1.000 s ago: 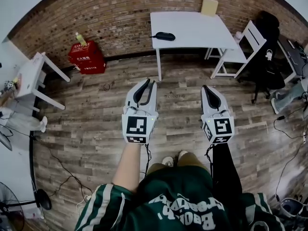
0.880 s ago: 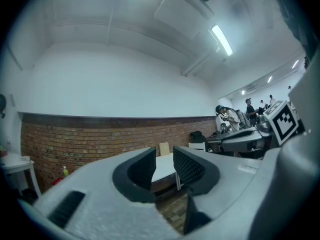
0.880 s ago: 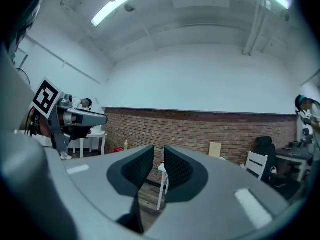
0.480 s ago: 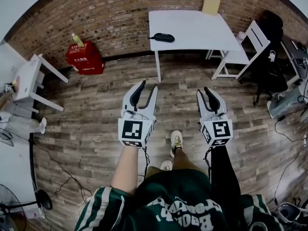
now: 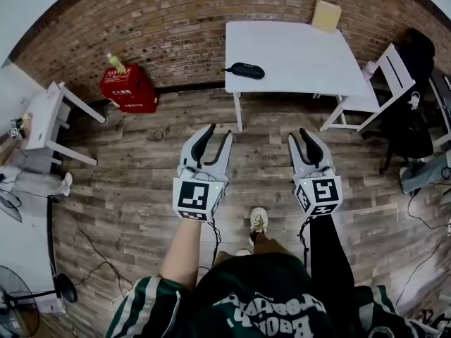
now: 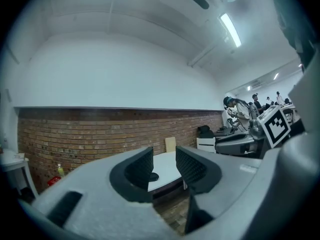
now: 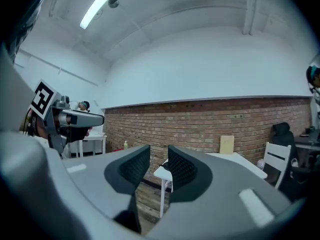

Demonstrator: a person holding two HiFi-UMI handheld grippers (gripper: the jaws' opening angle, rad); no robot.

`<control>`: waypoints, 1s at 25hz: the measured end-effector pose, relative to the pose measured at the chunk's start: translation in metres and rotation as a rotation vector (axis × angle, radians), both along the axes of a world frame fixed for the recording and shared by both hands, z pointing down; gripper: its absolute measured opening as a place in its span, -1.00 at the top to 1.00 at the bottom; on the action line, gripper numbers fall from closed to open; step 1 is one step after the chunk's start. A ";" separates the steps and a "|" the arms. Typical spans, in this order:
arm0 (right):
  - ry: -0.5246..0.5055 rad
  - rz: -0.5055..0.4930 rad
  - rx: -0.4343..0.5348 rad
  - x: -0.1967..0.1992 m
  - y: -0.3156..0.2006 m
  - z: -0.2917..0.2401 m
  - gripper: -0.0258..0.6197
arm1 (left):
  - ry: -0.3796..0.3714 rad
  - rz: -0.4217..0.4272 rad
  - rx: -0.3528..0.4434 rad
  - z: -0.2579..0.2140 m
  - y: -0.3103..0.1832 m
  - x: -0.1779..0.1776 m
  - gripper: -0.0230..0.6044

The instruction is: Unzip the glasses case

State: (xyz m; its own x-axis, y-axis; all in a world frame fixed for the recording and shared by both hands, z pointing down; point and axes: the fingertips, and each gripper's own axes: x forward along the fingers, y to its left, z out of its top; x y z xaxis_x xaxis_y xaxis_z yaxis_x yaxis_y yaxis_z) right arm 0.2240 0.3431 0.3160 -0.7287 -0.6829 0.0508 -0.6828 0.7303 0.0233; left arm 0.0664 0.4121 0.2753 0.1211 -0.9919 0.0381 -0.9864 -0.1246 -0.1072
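On the white tabletop (image 5: 296, 48) ahead lies the dark glasses case (image 5: 246, 70), well apart from the left tool (image 5: 218, 131) and right tool (image 5: 301, 134), whose empty jaws have just been opening, probably readied to grip it.

A makeshift lab or studio room: bare brick wall (image 5: 176, 27), wood-plank floor (image 5: 127, 189) with loose cables (image 5: 159, 134), plain white tables (image 5: 303, 55), a white chair (image 5: 384, 76), a floor fan (image 5: 17, 312).
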 end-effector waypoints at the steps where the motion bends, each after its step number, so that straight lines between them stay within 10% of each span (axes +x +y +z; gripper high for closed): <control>1: -0.002 -0.006 -0.004 -0.003 -0.010 0.001 0.52 | -0.004 0.001 -0.003 -0.001 -0.010 -0.001 0.46; 25: -0.055 -0.060 -0.054 -0.043 -0.183 0.019 0.52 | -0.048 -0.041 -0.036 0.008 -0.170 -0.038 0.46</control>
State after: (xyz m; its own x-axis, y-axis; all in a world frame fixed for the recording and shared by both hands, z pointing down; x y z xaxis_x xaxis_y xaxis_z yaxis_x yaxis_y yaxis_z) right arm 0.1810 0.1605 0.3354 -0.7712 -0.6349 0.0451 -0.6365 0.7694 -0.0539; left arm 0.0282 0.2418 0.2836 0.0774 -0.9939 0.0783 -0.9846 -0.0886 -0.1509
